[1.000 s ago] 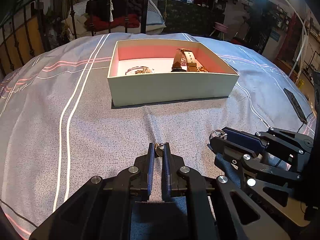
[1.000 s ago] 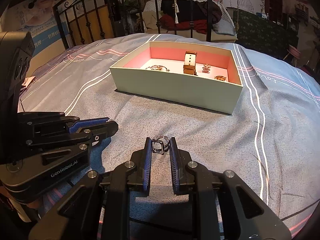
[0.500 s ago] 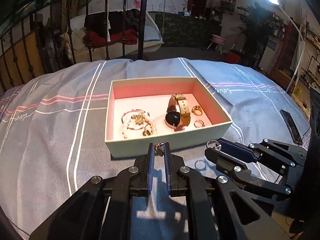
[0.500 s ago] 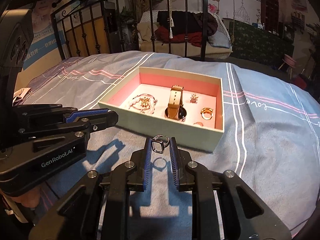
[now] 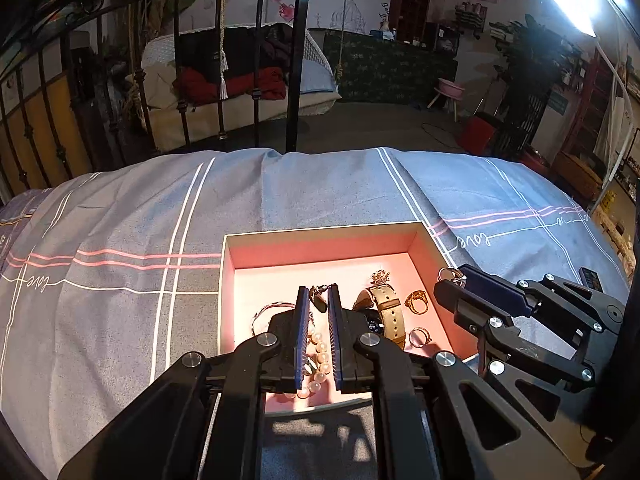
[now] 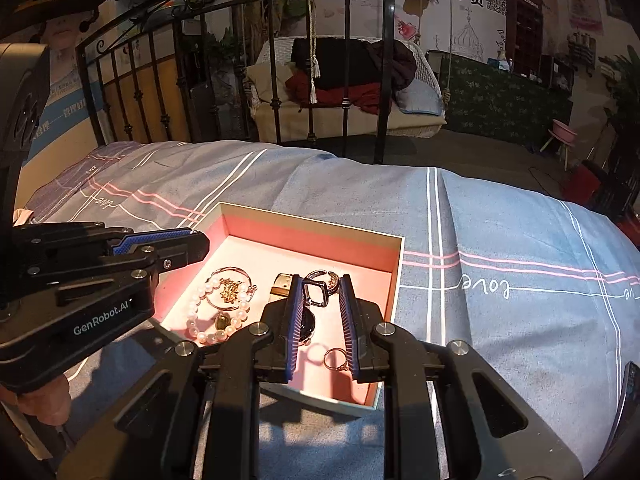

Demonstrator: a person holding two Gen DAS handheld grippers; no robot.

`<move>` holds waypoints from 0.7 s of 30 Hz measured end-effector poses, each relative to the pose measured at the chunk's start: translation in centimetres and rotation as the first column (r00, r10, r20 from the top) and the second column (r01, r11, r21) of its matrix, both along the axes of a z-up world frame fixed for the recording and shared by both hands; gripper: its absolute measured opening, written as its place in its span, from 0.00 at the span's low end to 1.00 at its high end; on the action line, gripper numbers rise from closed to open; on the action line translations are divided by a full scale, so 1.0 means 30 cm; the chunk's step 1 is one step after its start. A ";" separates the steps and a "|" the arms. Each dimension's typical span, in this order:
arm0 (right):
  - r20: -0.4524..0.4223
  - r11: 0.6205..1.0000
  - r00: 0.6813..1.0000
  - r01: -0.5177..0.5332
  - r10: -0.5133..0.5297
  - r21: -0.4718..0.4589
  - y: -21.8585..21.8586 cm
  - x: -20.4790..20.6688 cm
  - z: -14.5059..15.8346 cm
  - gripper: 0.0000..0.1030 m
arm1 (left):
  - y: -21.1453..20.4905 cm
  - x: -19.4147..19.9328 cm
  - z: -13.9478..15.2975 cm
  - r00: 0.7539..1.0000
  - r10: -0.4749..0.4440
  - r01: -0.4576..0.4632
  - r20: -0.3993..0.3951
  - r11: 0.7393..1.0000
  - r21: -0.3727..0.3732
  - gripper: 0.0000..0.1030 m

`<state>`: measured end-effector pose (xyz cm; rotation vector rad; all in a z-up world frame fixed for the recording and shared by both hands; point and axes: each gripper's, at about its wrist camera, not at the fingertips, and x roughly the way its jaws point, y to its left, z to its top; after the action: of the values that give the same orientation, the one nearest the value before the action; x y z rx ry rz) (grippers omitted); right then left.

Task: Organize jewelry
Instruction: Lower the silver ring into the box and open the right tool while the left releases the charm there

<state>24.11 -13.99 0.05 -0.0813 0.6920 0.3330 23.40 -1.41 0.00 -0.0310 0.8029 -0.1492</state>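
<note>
**Mia:** What is the left gripper (image 5: pixel 318 294) holding?

**Dad:** A tiny dark earring (image 5: pixel 319 300). The two blue pads are pinched on it, right at the tips. It hangs above the box (image 5: pixel 320 233).

**Mia:** And the right gripper (image 6: pixel 320 289)?

**Dad:** It is clamped on a ring (image 6: pixel 316 294) with a square frame. That one is up over the box too, near the right wall.

**Mia:** What is inside the box?

**Dad:** It is pink inside. A pearl bracelet (image 6: pixel 204 316) lies on the left, with a thin bangle (image 6: pixel 229 285) and a gold charm (image 6: pixel 229 291) by it. A watch (image 5: pixel 386 308) with a tan strap sits in the middle. Two gold rings (image 5: pixel 416 302) lie to the right of the watch, one nearer, one farther. A small sparkly piece (image 5: pixel 380 277) lies just behind the strap.

**Mia:** Where does the box sit?

**Dad:** On a bed with a blue-grey cover (image 5: pixel 120 248) that has white and pink stripes. Black bed bars (image 5: pixel 298 60) stand behind it.

**Mia:** Do the grippers touch?

**Dad:** No. They are side by side, close but apart.
</note>
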 end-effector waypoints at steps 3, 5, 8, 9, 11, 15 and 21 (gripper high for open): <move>-0.017 1.000 1.000 0.003 -0.003 -0.007 -0.001 0.036 -0.020 0.19 | -0.013 0.020 -0.017 1.000 -0.003 0.003 -0.017 1.000 0.006 0.09; -0.028 1.000 1.000 0.004 -0.005 -0.009 -0.004 0.050 -0.037 0.19 | -0.017 0.032 -0.031 1.000 -0.003 0.004 -0.029 1.000 0.010 0.09; -0.047 1.000 0.999 0.007 -0.007 -0.008 -0.008 0.064 -0.061 0.19 | -0.018 0.044 -0.052 0.999 0.000 0.001 -0.043 1.000 0.015 0.09; -0.052 1.000 0.999 0.007 -0.008 -0.008 -0.010 0.068 -0.069 0.19 | -0.017 0.046 -0.059 0.999 0.000 0.001 -0.049 1.000 0.016 0.09; -0.060 1.000 0.998 0.006 -0.006 -0.008 -0.013 0.072 -0.081 0.19 | -0.016 0.053 -0.070 0.998 0.002 -0.001 -0.059 1.000 0.020 0.09; -0.073 1.000 0.997 -0.004 0.003 -0.013 -0.007 0.078 -0.102 0.19 | -0.011 0.069 -0.090 0.997 0.005 -0.003 -0.078 1.000 0.024 0.09; -0.088 1.000 0.996 -0.016 0.014 -0.023 0.007 0.084 -0.125 0.19 | -0.013 0.079 -0.115 0.995 0.001 0.002 -0.100 0.999 0.034 0.09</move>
<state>26.63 -13.79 -3.71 -0.0947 0.7832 0.3443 25.77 -1.79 -3.43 -0.0056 0.9051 -0.1352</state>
